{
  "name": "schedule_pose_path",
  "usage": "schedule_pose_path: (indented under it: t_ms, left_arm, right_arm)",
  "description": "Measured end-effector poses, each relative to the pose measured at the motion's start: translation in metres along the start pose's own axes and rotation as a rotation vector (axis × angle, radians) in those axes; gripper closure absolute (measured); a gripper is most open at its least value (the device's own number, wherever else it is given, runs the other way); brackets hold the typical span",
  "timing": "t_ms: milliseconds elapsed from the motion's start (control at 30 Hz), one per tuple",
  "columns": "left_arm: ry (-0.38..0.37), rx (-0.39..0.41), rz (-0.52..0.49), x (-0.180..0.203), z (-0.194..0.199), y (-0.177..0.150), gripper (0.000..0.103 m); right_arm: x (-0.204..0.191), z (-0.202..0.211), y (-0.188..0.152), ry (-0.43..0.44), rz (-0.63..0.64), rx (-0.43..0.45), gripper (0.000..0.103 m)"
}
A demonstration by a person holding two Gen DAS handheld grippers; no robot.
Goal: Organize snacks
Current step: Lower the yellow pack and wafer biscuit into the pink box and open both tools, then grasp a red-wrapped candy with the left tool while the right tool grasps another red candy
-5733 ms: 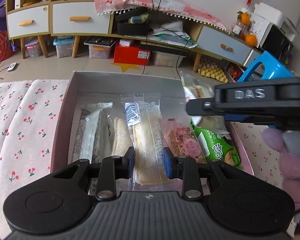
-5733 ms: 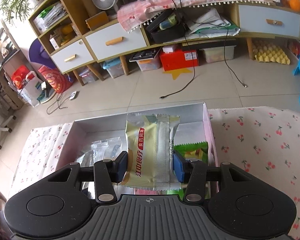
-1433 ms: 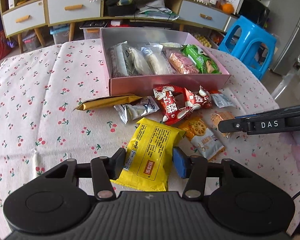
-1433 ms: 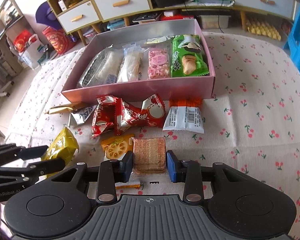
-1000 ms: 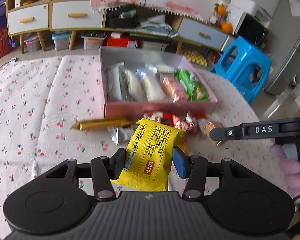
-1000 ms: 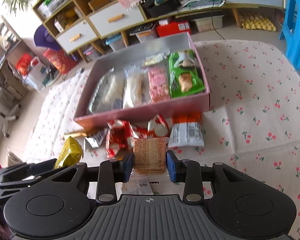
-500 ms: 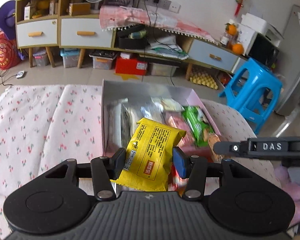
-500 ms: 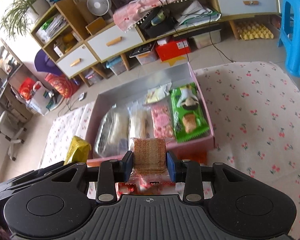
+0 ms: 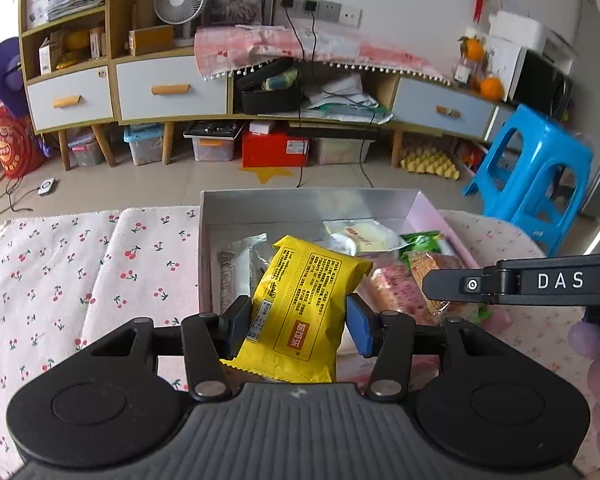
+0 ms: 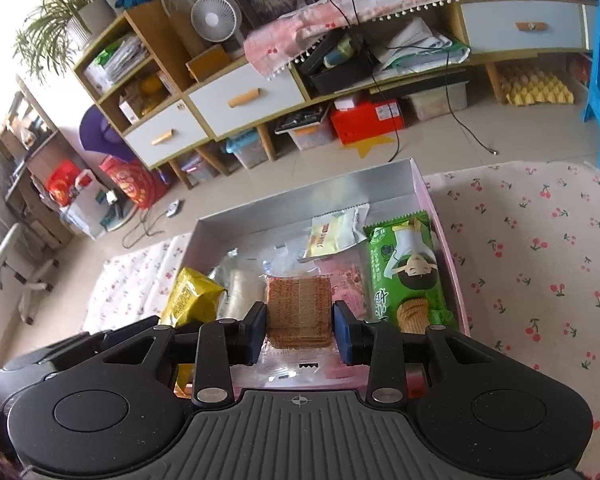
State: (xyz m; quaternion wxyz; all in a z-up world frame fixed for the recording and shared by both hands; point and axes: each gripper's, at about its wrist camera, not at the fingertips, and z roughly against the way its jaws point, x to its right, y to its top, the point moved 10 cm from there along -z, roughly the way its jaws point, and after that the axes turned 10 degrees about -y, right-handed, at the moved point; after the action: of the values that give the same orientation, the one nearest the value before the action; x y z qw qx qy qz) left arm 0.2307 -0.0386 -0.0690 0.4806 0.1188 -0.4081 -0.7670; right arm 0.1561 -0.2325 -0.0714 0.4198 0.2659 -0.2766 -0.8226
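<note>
My left gripper [image 9: 298, 322] is shut on a yellow snack packet [image 9: 302, 308] and holds it over the near left part of the pink box [image 9: 312, 198]. My right gripper [image 10: 300, 330] is shut on a clear-wrapped brown wafer packet [image 10: 299, 307] over the box's [image 10: 308, 200] near middle. The yellow packet also shows in the right wrist view [image 10: 194, 294]. The right gripper's finger and wafer packet [image 9: 430, 268] show in the left wrist view. Inside the box lie a green chip packet [image 10: 408, 272], a pale yellow packet [image 10: 332, 234] and clear-wrapped snacks.
The box sits on a cherry-print tablecloth [image 9: 100, 264], which extends on both sides [image 10: 540, 264]. A blue stool [image 9: 532, 176] stands to the right beyond the table. A cabinet with drawers [image 9: 168, 88] and floor clutter lie behind.
Both grippers have lifted their packets from the table and carried them forward over the box. The loose snacks in front of the box have dropped out of view.
</note>
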Motion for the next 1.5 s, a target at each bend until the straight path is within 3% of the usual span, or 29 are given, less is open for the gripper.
schedule_pose_path:
  t_ms: [133, 700, 867, 933, 1133, 1200, 1500]
  left_arm:
    - [0.0, 0.0, 0.03, -0.006, -0.001, -0.001, 0.055]
    - [0.014, -0.016, -0.005, -0.007, -0.008, -0.003, 0.056]
    - [0.005, -0.009, -0.035, 0.0, -0.007, -0.001, 0.04]
    - [-0.001, -0.007, -0.043, 0.002, -0.006, 0.0, 0.036]
    - [0.002, -0.008, -0.055, 0.006, -0.001, 0.0, 0.023]
    - [-0.001, -0.008, -0.049, 0.006, 0.001, -0.001, 0.02]
    - [0.006, 0.0, -0.024, 0.012, 0.023, 0.0, 0.007]
  right_arm:
    - [-0.002, -0.007, 0.0, -0.001, -0.002, 0.0, 0.069]
    - [0.001, -0.014, -0.001, 0.002, -0.009, -0.003, 0.066]
    - [0.0, -0.013, 0.0, 0.003, -0.005, -0.004, 0.064]
    - [-0.001, -0.011, 0.0, 0.0, 0.004, 0.0, 0.055]
    - [-0.005, 0.002, 0.003, -0.008, 0.038, 0.019, 0.047]
    - [-0.004, 0.008, 0.002, -0.01, 0.036, 0.023, 0.032]
    - [0.002, 0.036, 0.001, -0.063, 0.055, 0.037, 0.023]
